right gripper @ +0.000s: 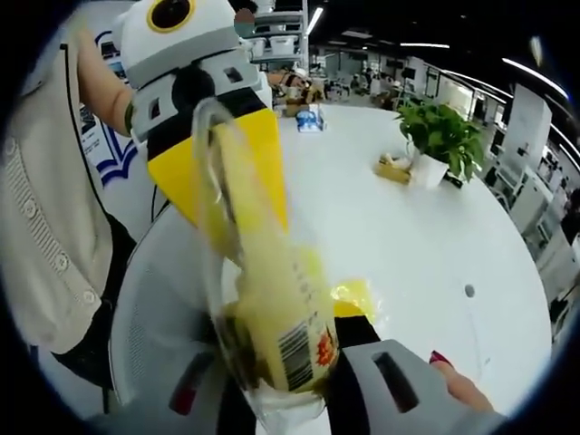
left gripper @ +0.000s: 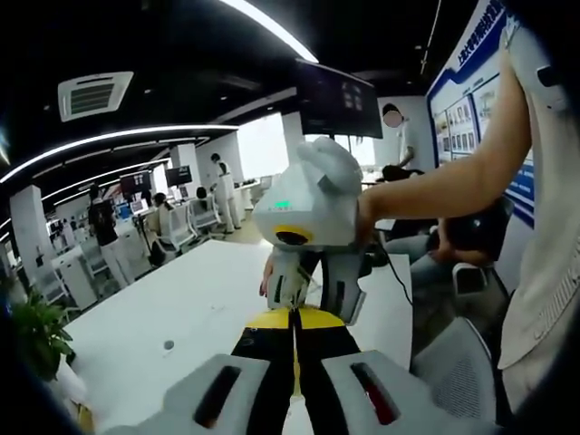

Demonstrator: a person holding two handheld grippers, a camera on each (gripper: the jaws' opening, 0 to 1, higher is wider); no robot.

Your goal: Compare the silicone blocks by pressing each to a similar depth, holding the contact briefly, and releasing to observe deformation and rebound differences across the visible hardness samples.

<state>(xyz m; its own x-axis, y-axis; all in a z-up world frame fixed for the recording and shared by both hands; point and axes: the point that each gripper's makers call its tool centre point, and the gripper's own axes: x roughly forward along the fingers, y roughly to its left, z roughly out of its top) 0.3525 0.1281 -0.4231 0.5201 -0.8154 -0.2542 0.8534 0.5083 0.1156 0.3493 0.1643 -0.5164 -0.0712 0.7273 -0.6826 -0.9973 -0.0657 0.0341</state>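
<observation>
**Right gripper view: packet held in the air between both tools, no press begun**

Clear packet with a yellow sample inside and a barcode label runs from 6 o'clock up toward 11 o'clock. Right tool is clamped on its lower end. Left tool has its yellow jaws closed on the upper end. The packet is off the tabletop.

Judgement: nothing backs the sample, so a press here would bend it rather than dent it. Lay it flat first, free one tool, then press squarely and release slowly.

The tabletop is white, round-edged and smooth. A potted plant stands at 2 o'clock. A mesh chair back lies at 8 o'clock. Beyond is an open office with ceiling strip lights.
</observation>
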